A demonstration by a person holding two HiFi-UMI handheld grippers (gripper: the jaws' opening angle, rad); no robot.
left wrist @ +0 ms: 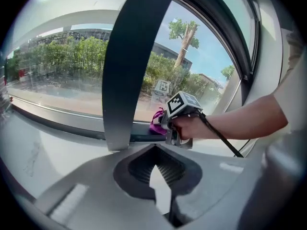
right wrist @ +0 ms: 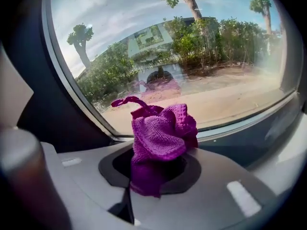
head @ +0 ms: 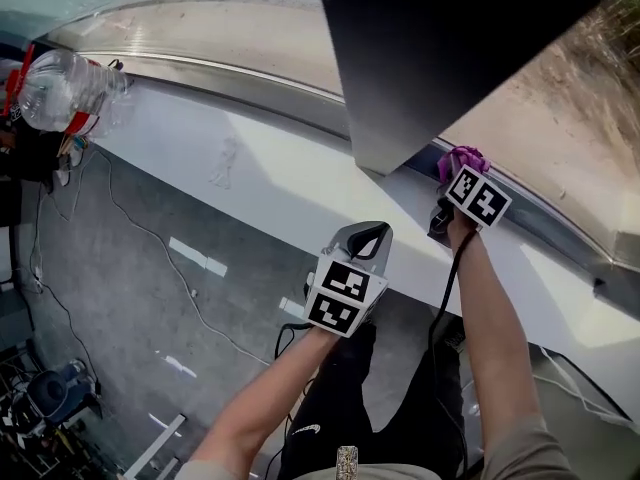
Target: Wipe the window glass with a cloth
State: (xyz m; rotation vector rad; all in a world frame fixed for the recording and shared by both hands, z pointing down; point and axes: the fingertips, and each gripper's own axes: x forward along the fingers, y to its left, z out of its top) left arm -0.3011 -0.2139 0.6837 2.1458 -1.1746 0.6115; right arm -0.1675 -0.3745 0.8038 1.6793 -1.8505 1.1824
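Item one, my right gripper (head: 453, 175): jaws clamped on a bunched purple cloth (right wrist: 160, 135), which swells out above them with one loose strand curling up to the left. I have it held up at the bottom edge of the window glass (right wrist: 192, 56), just beside the dark upright frame post (head: 430, 48). I cannot tell whether cloth and pane are touching, though a faint purple reflection shows in the glass behind it. Item two, my left gripper (head: 371, 232): jaw tips drawn together with nothing between them. It sits low over the near edge of the white sill (head: 280, 168), to the left of the right gripper and apart from it, pointing toward the post. From its view the right gripper's marker cube and the hand round the handle show straight ahead. Item three, a clear plastic bottle (head: 60, 86): lying at the far left end of the sill, well apart from both grippers. Item four, a grey floor (head: 120, 268) below the sill, with a thin cable (head: 150, 233) trailing across it.
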